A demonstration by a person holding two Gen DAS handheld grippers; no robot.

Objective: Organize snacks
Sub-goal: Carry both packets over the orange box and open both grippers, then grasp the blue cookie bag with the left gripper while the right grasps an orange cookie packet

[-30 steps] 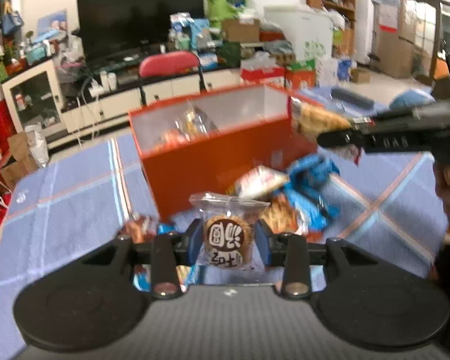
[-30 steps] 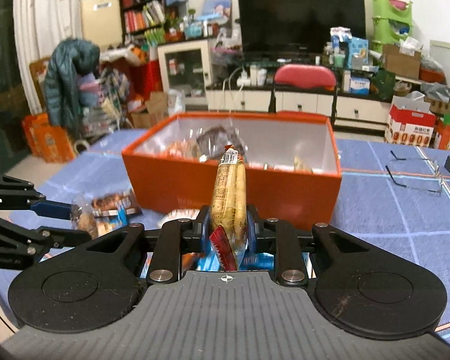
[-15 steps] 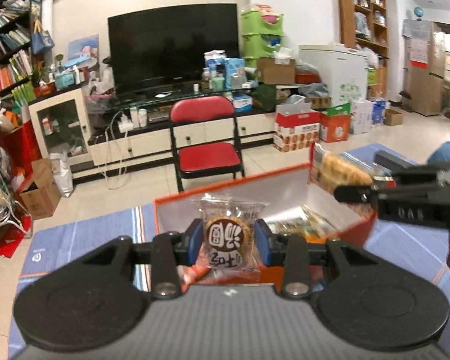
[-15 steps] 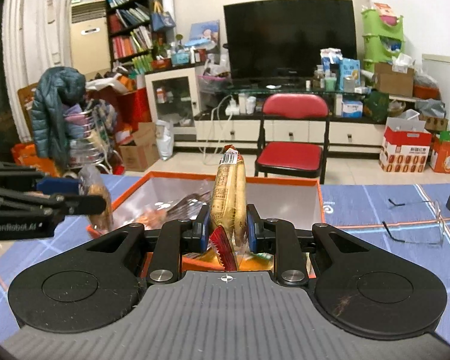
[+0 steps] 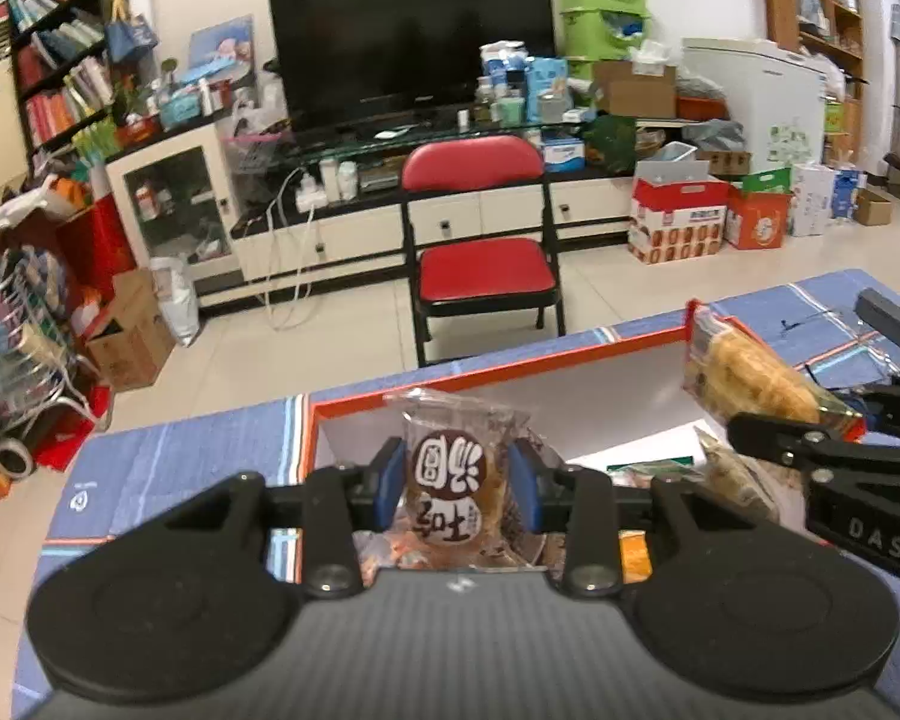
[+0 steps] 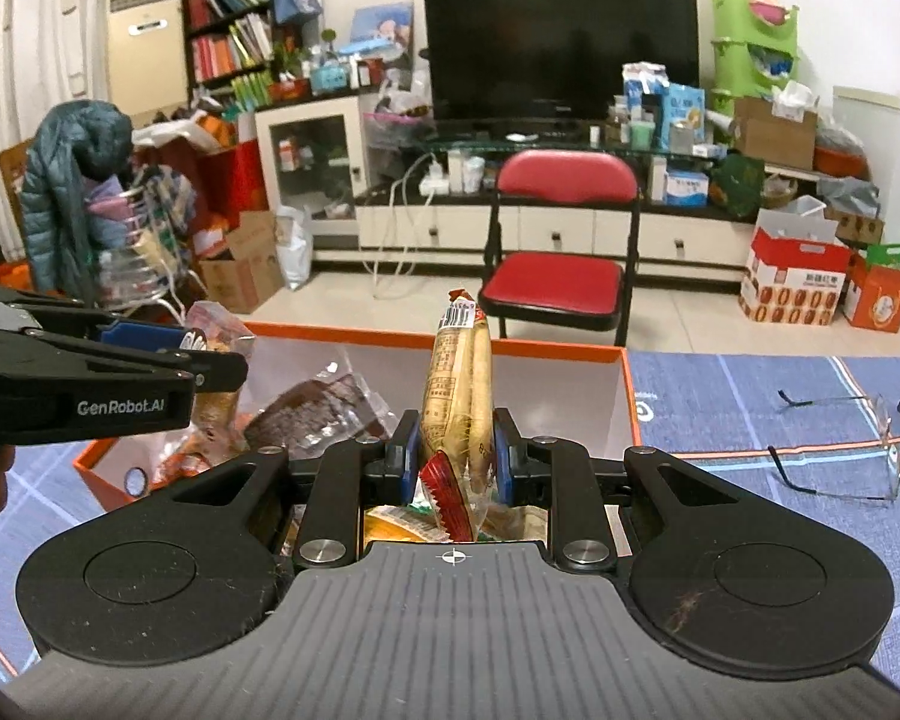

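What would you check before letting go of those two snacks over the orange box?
1. Left tongs grip the round cookie packet: ok, the pads press on both of its sides.
2. Right tongs grip the long cracker packet: ok, it stands upright between the pads.
3. Both packets are over the orange box: ok, each view shows the box's inside beneath its packet.
4. Room in the box: ok, snacks lie inside but white floor still shows.
5. The two tongs are apart: ok, side by side with a gap.
6. Glasses out of the way: ok, they lie on the cloth beside the box.
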